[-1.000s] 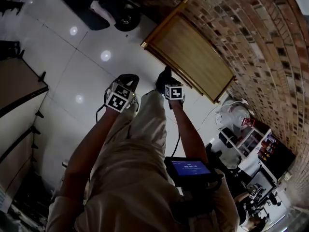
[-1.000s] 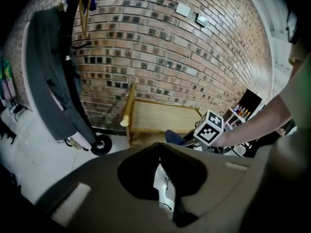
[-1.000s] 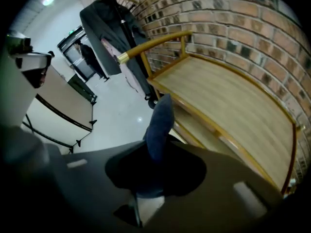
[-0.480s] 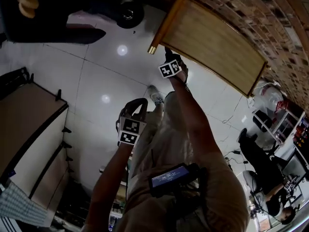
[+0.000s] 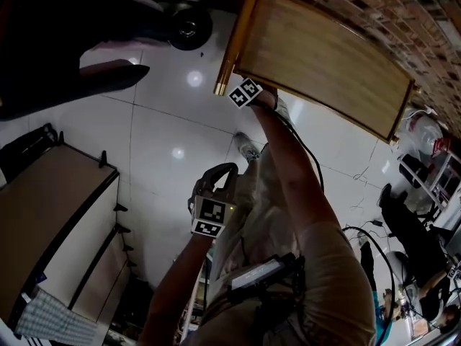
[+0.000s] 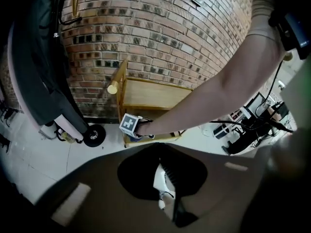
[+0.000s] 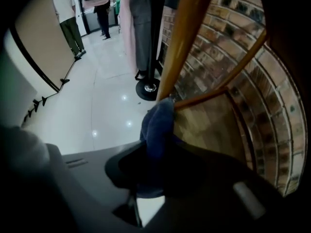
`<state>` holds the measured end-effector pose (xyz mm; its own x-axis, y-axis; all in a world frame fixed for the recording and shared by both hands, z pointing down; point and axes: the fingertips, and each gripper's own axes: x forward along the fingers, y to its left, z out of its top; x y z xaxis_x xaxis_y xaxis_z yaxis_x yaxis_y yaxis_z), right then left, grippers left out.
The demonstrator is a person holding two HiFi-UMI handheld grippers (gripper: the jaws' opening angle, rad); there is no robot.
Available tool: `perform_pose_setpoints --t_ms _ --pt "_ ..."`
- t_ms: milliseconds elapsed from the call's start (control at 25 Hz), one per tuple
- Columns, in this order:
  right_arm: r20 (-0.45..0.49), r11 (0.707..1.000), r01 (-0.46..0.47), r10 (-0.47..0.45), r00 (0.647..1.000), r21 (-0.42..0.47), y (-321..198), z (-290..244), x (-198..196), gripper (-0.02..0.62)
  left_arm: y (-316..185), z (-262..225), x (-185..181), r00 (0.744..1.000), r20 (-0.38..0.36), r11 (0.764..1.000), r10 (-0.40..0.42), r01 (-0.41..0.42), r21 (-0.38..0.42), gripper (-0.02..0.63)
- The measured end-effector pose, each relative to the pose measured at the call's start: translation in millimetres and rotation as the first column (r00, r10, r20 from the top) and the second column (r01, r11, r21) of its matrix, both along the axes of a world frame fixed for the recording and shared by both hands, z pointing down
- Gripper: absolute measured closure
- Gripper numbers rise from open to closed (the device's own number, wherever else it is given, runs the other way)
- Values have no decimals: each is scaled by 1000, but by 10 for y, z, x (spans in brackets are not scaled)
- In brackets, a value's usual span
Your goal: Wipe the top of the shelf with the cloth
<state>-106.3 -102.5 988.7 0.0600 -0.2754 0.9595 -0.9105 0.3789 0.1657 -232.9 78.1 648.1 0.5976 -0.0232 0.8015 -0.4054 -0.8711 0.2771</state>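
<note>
A wooden shelf (image 5: pixel 324 56) stands against the brick wall, its flat top seen from above. My right gripper (image 5: pixel 252 96) reaches to the shelf's near left corner, beside the round wooden post (image 5: pixel 236 38). In the right gripper view it (image 7: pixel 155 144) is shut on a dark blue cloth (image 7: pixel 158 123), which bulges out past the jaws and touches the edge of the shelf top (image 7: pixel 209 125). My left gripper (image 5: pixel 214 193) hangs low by the person's leg, well short of the shelf. In its own view the jaws (image 6: pixel 160 149) look shut with nothing held; a white shoe shows below them.
A black wheeled stand base (image 5: pixel 187 27) sits on the glossy white tile floor left of the shelf, with dark garments (image 6: pixel 43 81) hanging over it. A brown table (image 5: pixel 50 215) is at the left. Cluttered desks and cables (image 5: pixel 425 186) are at the right. People (image 7: pixel 68 18) stand far off.
My right gripper has moved forward from beside the leg to the shelf's left corner with the cloth. My left gripper has dropped back toward the body.
</note>
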Motion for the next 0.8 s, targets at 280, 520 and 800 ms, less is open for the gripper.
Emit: perform_pose_setpoints --t_ms 280,520,800 --pt "-12 998 -14 15 1000 58 149 -36 282 509 102 48 -58 999 -27 999 29 -28 36 601" --pt "-49 996 -63 66 997 56 826 -35 910 509 369 285 -124 999 -30 999 32 -31 33 601" --pt "-139 990 -143 143 980 13 2054 14 1985 509 760 649 27 1000 -16 1000 14 -15 -23 601"
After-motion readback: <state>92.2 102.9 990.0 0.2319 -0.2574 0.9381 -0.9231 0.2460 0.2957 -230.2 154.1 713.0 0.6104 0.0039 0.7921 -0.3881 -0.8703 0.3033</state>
